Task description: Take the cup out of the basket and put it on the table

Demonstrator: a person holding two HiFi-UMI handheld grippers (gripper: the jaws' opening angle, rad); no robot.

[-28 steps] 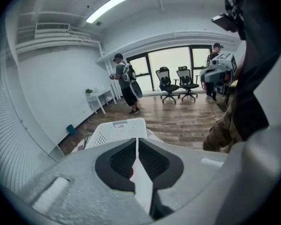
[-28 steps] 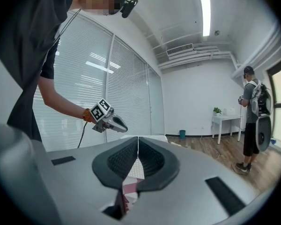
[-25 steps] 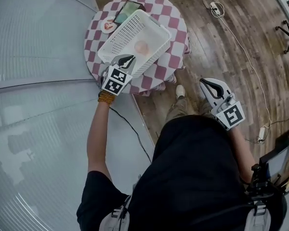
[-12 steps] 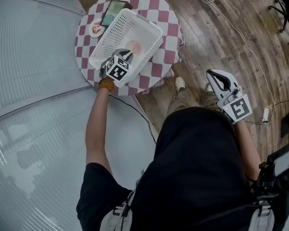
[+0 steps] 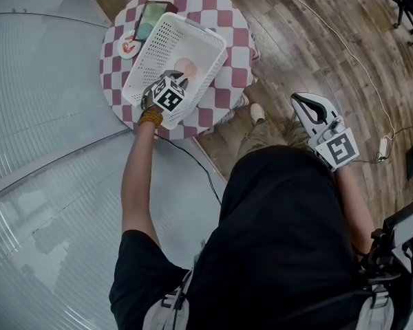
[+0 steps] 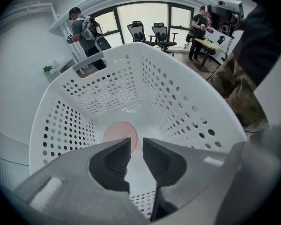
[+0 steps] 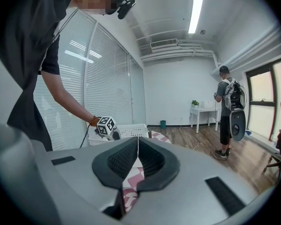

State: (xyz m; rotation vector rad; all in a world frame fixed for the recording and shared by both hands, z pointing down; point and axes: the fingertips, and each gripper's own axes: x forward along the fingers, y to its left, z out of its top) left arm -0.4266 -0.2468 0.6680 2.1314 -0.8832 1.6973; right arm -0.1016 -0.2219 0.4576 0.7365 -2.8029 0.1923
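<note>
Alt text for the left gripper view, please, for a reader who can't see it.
The left tongs, jaws slightly apart with nothing between them, point into a white perforated basket toward a pink cup on its floor. Beyond the rim is a bright office with windows, chairs and people.

The basket (image 5: 158, 47) is shown in white perforated plastic, smooth and faintly glossy; the cup (image 6: 120, 132) inside it is seen pale pink and matt; a checked cloth (image 5: 230, 19) is spread beneath the basket; wood-grained floor planks (image 5: 316, 53) are laid beside it; ribbed black pads (image 6: 117, 158) are set in the left gripper (image 6: 136, 146), shelled in matt grey plastic.
</note>
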